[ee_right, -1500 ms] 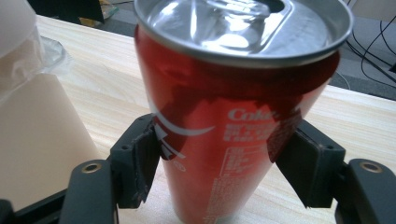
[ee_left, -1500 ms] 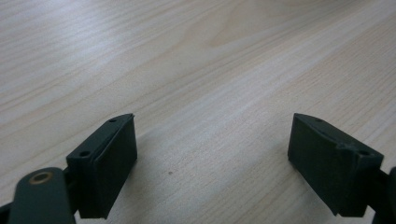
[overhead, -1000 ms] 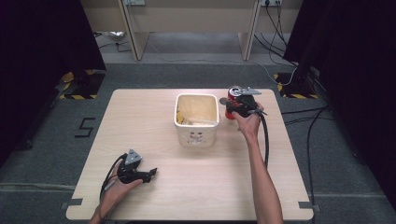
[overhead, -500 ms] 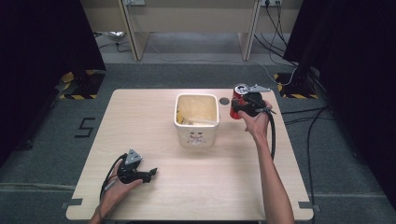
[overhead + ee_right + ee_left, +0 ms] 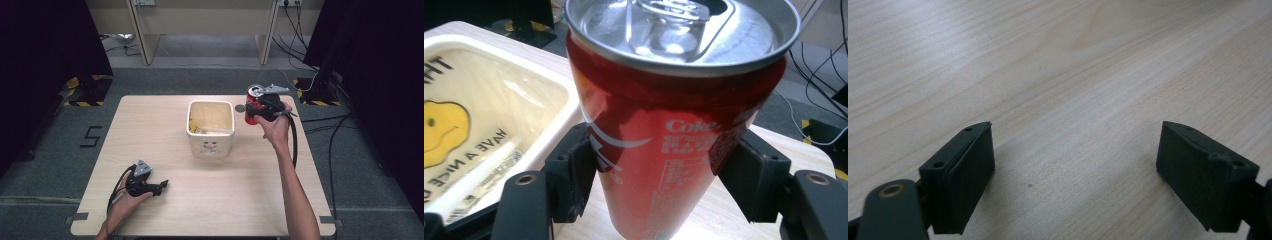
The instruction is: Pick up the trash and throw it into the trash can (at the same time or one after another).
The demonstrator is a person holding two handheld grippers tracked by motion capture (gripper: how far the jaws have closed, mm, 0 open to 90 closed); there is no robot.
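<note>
Right gripper view: I have the right gripper (image 5: 659, 192) pinching the red can (image 5: 674, 125) beside the bin (image 5: 566, 107), lift in hand; next, I judge, carry over its rim.

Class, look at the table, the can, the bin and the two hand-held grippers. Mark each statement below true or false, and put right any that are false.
1. The right hand-held gripper is closed on a red can. True.
2. The can's top is sealed. False: the opening in the lid shows in the right gripper view.
3. The left hand-held gripper holds a spoon. False: its jaws stand open over bare table with nothing between them.
4. A cream bin stands near the middle of the table. True.
5. The can lies inside the bin. False: it is upright in the gripper, to the right of the bin in the high view.
</note>
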